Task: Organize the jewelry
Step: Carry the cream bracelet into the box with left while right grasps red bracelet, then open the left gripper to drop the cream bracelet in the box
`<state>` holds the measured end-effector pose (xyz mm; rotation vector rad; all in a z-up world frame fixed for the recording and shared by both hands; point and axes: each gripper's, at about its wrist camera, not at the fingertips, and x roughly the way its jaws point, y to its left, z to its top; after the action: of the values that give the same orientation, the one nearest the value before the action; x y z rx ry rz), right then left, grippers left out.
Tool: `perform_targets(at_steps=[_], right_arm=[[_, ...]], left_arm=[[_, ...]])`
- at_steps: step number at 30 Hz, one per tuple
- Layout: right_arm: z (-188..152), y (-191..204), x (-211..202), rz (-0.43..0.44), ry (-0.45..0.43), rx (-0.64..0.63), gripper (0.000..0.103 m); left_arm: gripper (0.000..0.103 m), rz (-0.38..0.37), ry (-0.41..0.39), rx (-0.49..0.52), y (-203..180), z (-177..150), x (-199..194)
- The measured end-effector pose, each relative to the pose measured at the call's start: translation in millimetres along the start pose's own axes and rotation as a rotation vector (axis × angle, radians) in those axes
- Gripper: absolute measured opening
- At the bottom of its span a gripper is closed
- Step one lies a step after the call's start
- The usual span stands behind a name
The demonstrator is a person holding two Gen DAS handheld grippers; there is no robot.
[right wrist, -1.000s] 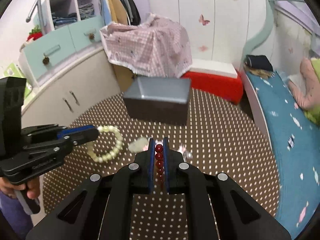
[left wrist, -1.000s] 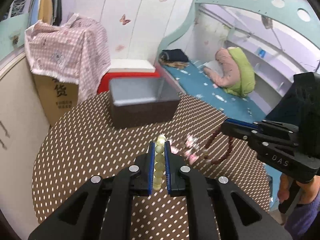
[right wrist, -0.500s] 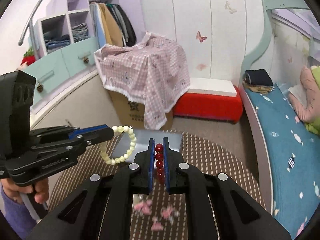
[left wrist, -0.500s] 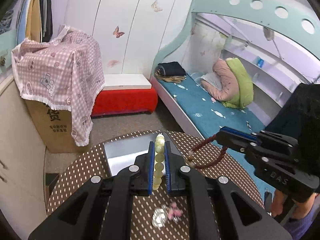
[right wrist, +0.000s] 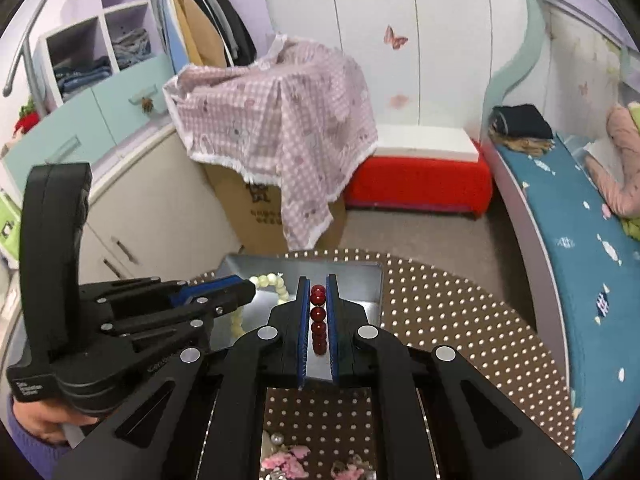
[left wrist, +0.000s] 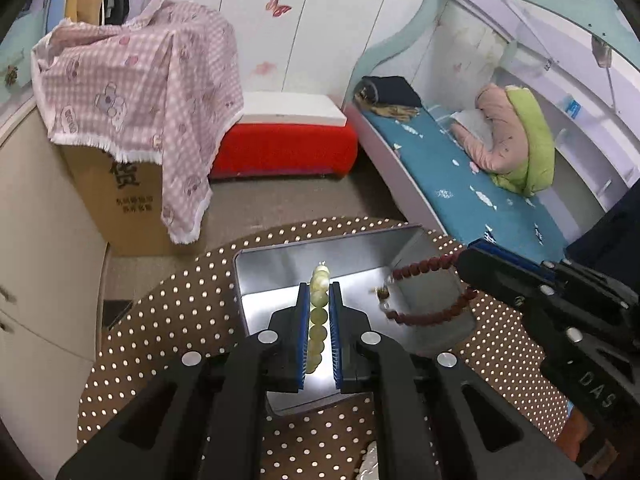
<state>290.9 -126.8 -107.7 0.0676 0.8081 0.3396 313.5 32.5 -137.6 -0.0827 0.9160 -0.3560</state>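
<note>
This is a child's bedroom in a home. A bed [left wrist: 460,176] with a blue sheet has a curved, light green frame, and a pink and green pillow [left wrist: 516,140] lies on it. Left of the bed sits a red bench [left wrist: 284,152] with a white top. Left of the bench stands a cardboard box [left wrist: 116,200] under a pink checked cloth [left wrist: 140,76]. Butterfly stickers [right wrist: 395,38] dot the white wall above the bench. Left of the box, clothes hang in an open wardrobe [right wrist: 208,32].
</note>
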Motion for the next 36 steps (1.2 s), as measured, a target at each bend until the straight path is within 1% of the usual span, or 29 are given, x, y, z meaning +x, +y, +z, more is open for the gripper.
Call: perform_targets(at_steps=[8,9,10,12,15,19,20,21,22,29,30,31,34,36], right_arm=[[-16.3,-7.4,19.2,0.003,0.049,0.028,0.009],[-17.9,-8.7,19.5,0.003,0.051,0.031,0.009],[-18.6,-9.5,19.9,0.005,0.053,0.035,0.009],[-20.3,-9.8,19.5,0.007,0.054,0.040,0.009],[-22.9,-11.0,17.6,0.009,0.055,0.047,0.009],[-24.9,-13.4,13.9,0.007,0.056,0.055,0.009],[-25.4,-14.0,12.4,0.008,0.053,0.059,0.009],[-25.4,-14.4,11.3,0.009,0.052,0.062,0.010],[-25.0,-14.8,10.3,0.010,0.052,0.064,0.011],[-27.0,-17.8,-3.9,0.001,0.043,0.074,0.011],[-29.5,-18.2,-8.7,-0.002,0.041,0.071,0.012],[-31.3,-18.9,-11.6,-0.004,0.040,0.068,0.015],[-42.4,-21.4,-28.1,-0.028,0.020,0.056,0.042],[-51.4,-22.2,-38.0,-0.037,0.013,0.046,0.043]], left_arm=[[0.009,0.017,0.003,-0.002,0.7,-4.6,3.1],[0.014,0.018,0.004,-0.002,0.2,-4.4,3.0],[0.026,0.018,0.001,-0.002,0.4,-4.6,2.7],[0.037,0.026,-0.016,0.000,-1.7,-5.5,-0.3],[0.038,0.013,-0.024,0.001,-3.2,-6.0,-4.4],[0.039,0.020,-0.040,0.008,-6.8,-8.7,-13.1],[0.041,0.022,-0.043,0.010,-7.2,-9.8,-15.1],[0.046,0.024,-0.049,0.010,-8.2,-10.9,-17.7],[0.049,0.029,-0.056,0.008,-8.9,-12.4,-20.5],[0.052,0.061,-0.091,0.010,-9.6,-27.7,-43.4],[0.055,0.067,-0.095,0.012,-9.6,-29.9,-46.0],[0.057,0.077,-0.103,0.014,-9.3,-34.2,-51.0],[0.058,0.091,-0.119,0.015,-10.0,-46.4,-61.9],[0.058,0.087,-0.125,0.017,-11.9,-53.8,-66.9]])
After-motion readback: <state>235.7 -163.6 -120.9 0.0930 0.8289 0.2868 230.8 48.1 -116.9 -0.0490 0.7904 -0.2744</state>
